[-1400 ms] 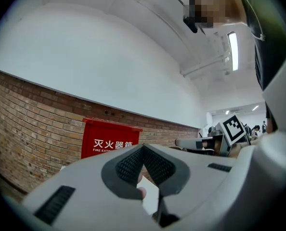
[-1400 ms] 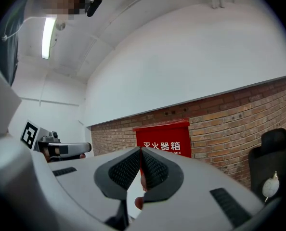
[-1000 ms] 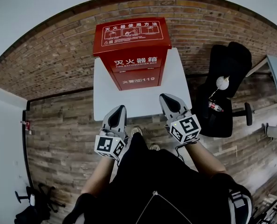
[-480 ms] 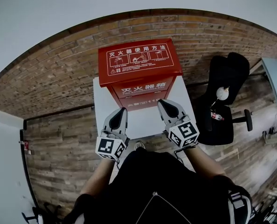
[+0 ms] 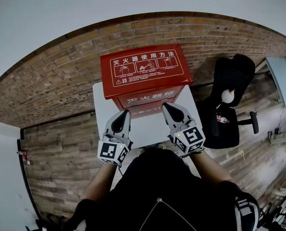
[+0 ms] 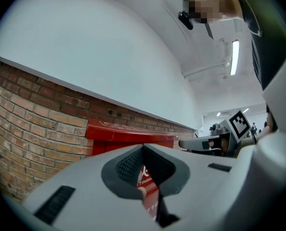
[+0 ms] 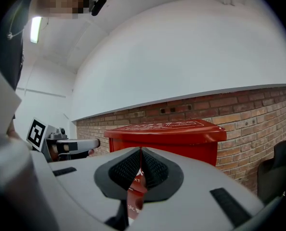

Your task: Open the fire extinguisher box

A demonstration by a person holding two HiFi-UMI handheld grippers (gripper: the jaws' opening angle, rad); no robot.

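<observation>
The red fire extinguisher box (image 5: pixel 144 76) stands on a white table (image 5: pixel 143 124) against a brick wall, its lid down and printed with white instructions. Both grippers hover just in front of its front face, apart from it. My left gripper (image 5: pixel 122 113) is shut and empty, below the box's left front corner. My right gripper (image 5: pixel 167 106) is shut and empty too, by the right front. The box's lid edge (image 6: pixel 128 133) shows past the shut jaws in the left gripper view, and the red box (image 7: pixel 168 131) does in the right gripper view.
A black office chair (image 5: pixel 229 100) with a small bottle on its seat stands right of the table. A desk corner (image 5: pixel 282 76) lies at the far right. The floor is wood planks (image 5: pixel 56 158). A white wall rises above the brick.
The view has drawn closer to the box, which now looks larger and lower in the frame. Both grippers have moved forward toward its front face and stay shut.
</observation>
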